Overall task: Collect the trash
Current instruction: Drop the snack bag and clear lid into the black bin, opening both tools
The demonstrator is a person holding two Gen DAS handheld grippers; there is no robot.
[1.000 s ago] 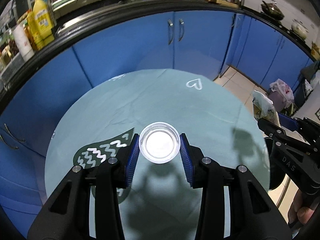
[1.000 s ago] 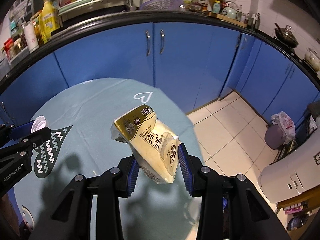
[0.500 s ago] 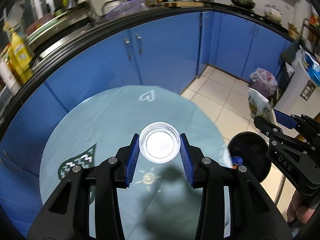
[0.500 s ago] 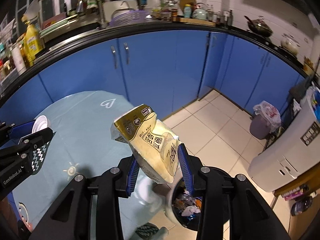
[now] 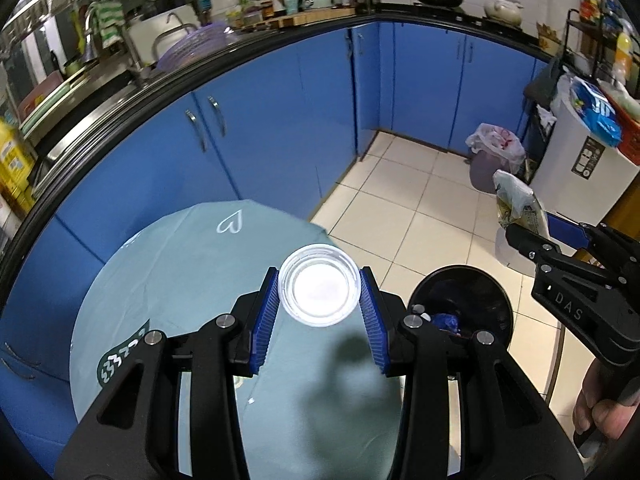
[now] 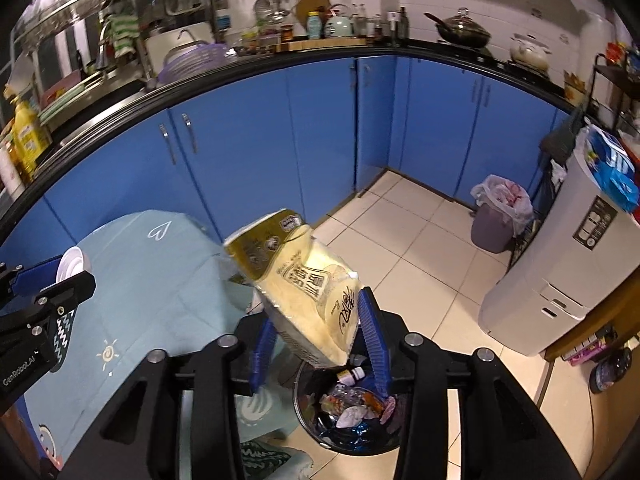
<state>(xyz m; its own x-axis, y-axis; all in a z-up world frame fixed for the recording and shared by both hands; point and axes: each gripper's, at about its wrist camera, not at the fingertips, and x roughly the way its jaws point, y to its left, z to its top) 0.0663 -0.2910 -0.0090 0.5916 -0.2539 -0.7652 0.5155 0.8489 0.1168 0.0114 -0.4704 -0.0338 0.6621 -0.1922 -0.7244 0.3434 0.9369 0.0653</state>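
Observation:
My left gripper point(image 5: 319, 312) is shut on a clear plastic cup point(image 5: 318, 297), seen from above, held over the right edge of the round table point(image 5: 168, 264). My right gripper point(image 6: 318, 344) is shut on a yellow snack bag point(image 6: 298, 284) and holds it above the black trash bin point(image 6: 352, 412), which holds several wrappers. The bin also shows in the left wrist view point(image 5: 464, 312), to the right of the cup. The right gripper with the bag point(image 5: 516, 204) shows at the right of that view.
Blue cabinets point(image 6: 256, 148) curve behind the table. A grey bin with a plastic liner point(image 6: 498, 216) stands on the tiled floor point(image 6: 416, 240). A white appliance point(image 6: 560, 276) stands at the right. The table carries a light teal cloth.
Both grippers have swung right, away from the table's middle. The black bin has come into view, and the snack bag is now over it. Both grips are unchanged.

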